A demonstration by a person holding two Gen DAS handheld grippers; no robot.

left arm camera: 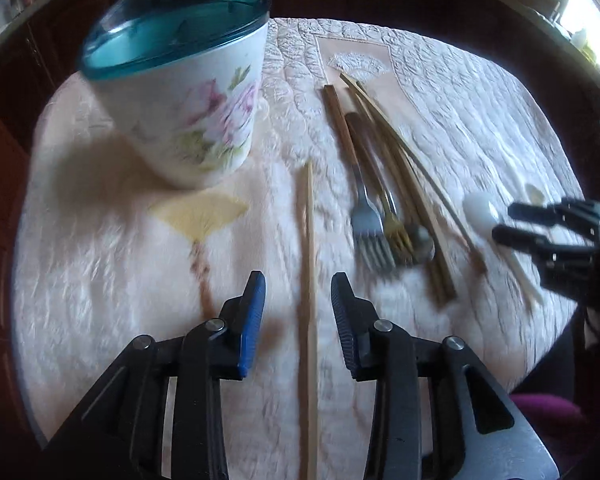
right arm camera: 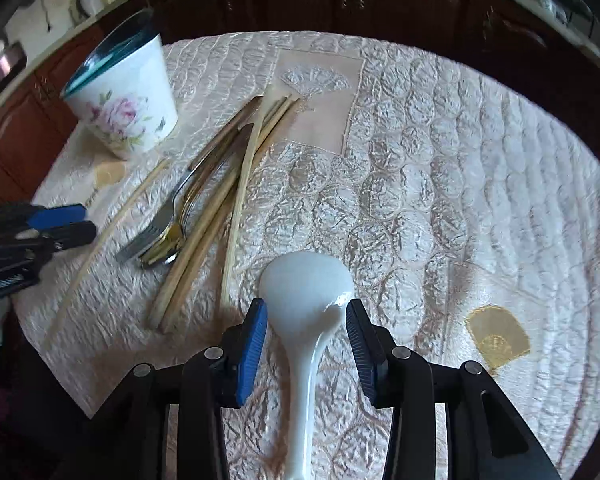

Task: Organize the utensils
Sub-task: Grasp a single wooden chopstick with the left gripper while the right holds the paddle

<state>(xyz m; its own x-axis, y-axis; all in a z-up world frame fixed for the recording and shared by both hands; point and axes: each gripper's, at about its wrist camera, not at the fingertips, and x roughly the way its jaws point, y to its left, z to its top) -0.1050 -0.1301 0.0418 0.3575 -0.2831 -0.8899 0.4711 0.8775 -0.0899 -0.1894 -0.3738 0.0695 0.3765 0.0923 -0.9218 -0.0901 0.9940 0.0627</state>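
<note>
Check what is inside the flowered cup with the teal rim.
The flowered cup stands on the tablecloth. The visible part of its inside holds no utensils, and none stick up past the rim. Its bottom is hidden by the wall and the viewing angle.

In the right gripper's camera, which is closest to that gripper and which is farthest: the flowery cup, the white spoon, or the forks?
1. White spoon: lies right between the open fingers of the right gripper.
2. Forks: up and to the left, in the pile of utensils.
3. Flowery cup: far upper left, beyond the pile.
</note>
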